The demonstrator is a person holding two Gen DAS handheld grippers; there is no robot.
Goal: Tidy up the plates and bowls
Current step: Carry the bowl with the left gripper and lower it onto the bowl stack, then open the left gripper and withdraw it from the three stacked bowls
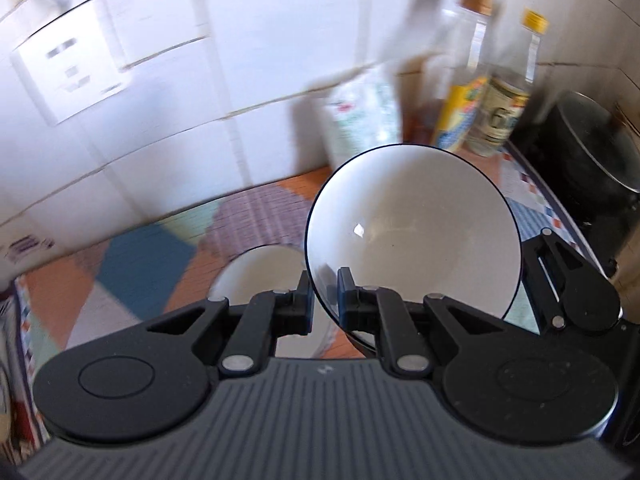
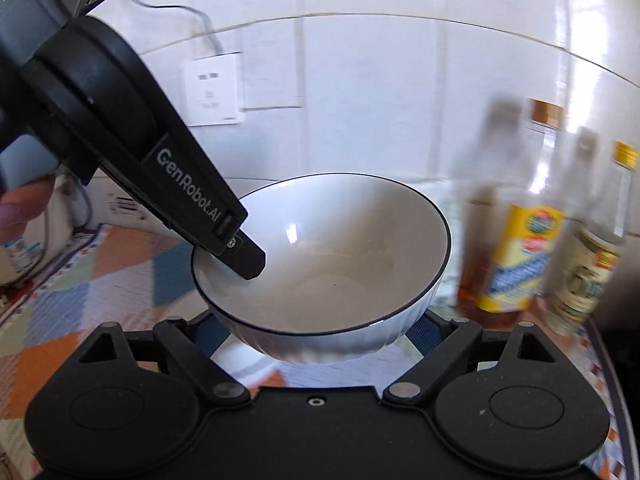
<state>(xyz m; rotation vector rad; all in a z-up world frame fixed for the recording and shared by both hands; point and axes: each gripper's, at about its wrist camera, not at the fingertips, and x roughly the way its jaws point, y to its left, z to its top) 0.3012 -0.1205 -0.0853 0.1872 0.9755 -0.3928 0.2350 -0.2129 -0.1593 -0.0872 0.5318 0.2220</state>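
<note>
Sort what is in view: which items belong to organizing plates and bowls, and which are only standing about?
Part of the job:
- white ceramic bowl with thin dark rim, clamped at its rim by the left tool
- second white dish beneath
- right tool, open under the bowl

Standing about:
- yellow-labelled glass bottles
- white wall socket
- patchwork table cover
- black pot

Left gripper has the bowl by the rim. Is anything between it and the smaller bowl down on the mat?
Nothing visible. The bowl hangs clamped in the left gripper, the smaller bowl lies below-left on the patchwork mat. The bottles stand behind, out of the path.
</note>
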